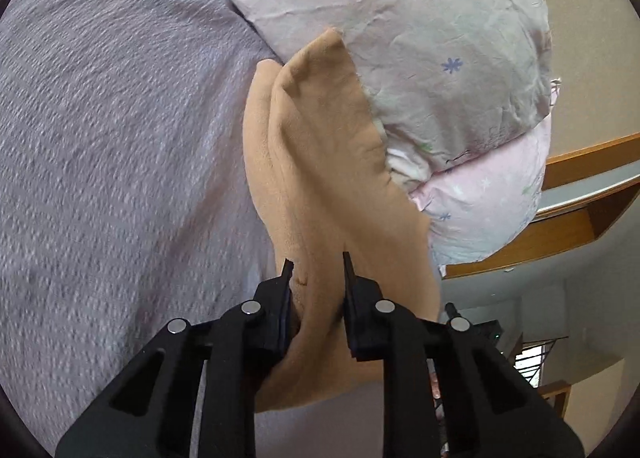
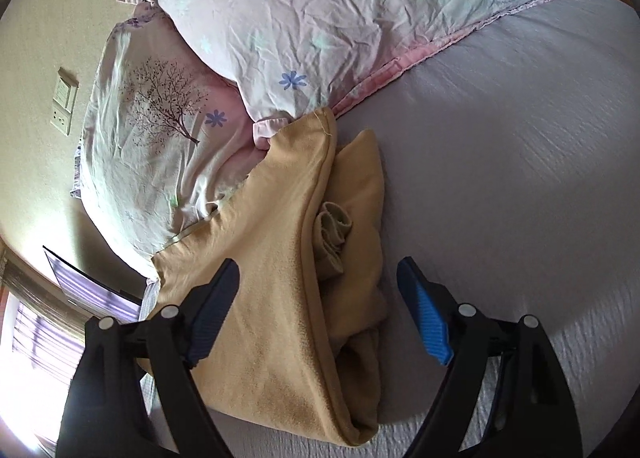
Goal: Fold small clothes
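Tan garment [image 1: 320,162] pinched in left fingers [image 1: 286,270]; right fingers [image 2: 424,322] wide apart, empty.

We see a bed [image 2: 520,146] covered in a grey-lilac textured sheet, with two crumpled floral pillows [image 2: 304,18] stacked at its head. Behind them stands a beige wall [image 2: 44,38] carrying a switch plate [image 2: 64,100]. In the left wrist view, a wooden headboard shelf [image 1: 568,214] runs beside the pillows, and a window [image 1: 530,364] glows far off. In the right wrist view, bright daylight floods through purple curtains [image 2: 28,330] at lower left.
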